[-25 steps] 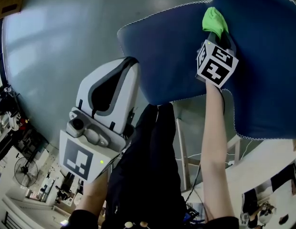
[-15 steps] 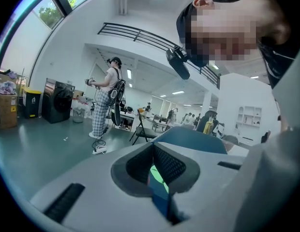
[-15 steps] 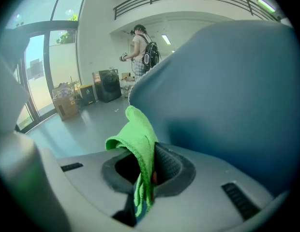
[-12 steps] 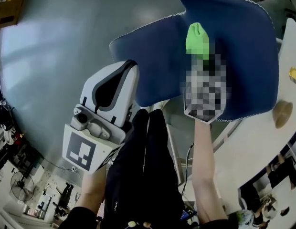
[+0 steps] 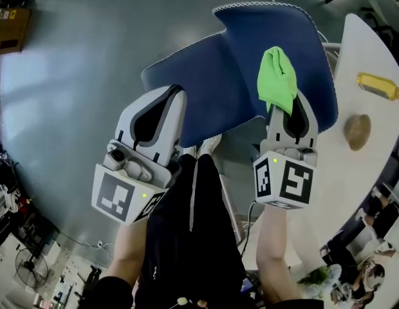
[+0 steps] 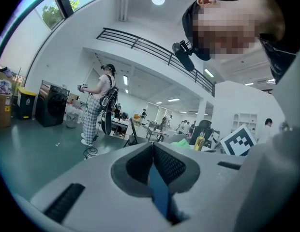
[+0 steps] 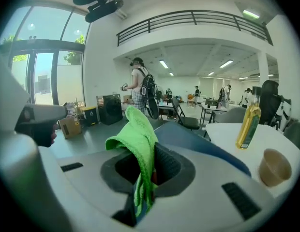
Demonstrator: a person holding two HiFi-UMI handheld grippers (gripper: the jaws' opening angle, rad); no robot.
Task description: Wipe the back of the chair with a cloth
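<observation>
The blue chair back (image 5: 251,56) fills the top middle of the head view. My left gripper (image 5: 174,95) is at its lower left edge; in the left gripper view the left gripper (image 6: 152,170) is shut on a thin blue strip of the chair back (image 6: 160,195). My right gripper (image 5: 286,111) is shut on a bright green cloth (image 5: 277,79), which lies over the chair's lower right part. In the right gripper view the cloth (image 7: 138,141) stands up out of the right gripper (image 7: 150,166), with the chair (image 7: 198,141) just beyond. Whether cloth and chair touch is unclear.
A white table (image 5: 373,166) stands right of the chair, with a yellow bottle (image 5: 380,85) and a brown cup (image 5: 357,131) on it. Both show in the right gripper view, bottle (image 7: 249,120) and cup (image 7: 275,167). A person (image 6: 97,105) stands far off on the grey floor (image 5: 71,76).
The right gripper with the green cloth has come down from the upper chair back to its lower right part. The left gripper stays at the chair's edge.
</observation>
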